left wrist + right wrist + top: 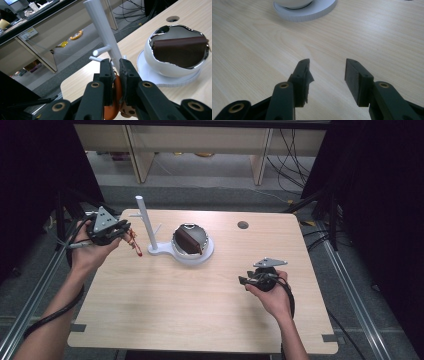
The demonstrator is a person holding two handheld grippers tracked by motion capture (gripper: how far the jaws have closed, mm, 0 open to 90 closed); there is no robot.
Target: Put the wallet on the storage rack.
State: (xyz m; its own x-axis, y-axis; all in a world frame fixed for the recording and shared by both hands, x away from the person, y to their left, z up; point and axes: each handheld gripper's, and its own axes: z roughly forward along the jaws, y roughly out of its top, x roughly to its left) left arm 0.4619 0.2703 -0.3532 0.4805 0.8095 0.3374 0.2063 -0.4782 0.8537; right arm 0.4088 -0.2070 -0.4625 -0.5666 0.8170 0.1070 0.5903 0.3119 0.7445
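The left gripper (115,72) is clamped on a small orange object (113,105) beside a white pegged stand (146,227). The right gripper (327,75) hovers with jaws apart over the pale wood-grain surface (200,305) — a glossy white bowl (172,66) holds a dark brown slab (180,51).

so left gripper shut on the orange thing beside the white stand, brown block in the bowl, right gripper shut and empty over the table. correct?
One slip: the right gripper is open, not shut; the right gripper view shows its jaws apart over bare table. The rest holds: left gripper is shut on the orange thing beside the white stand, and the brown block lies in the bowl.
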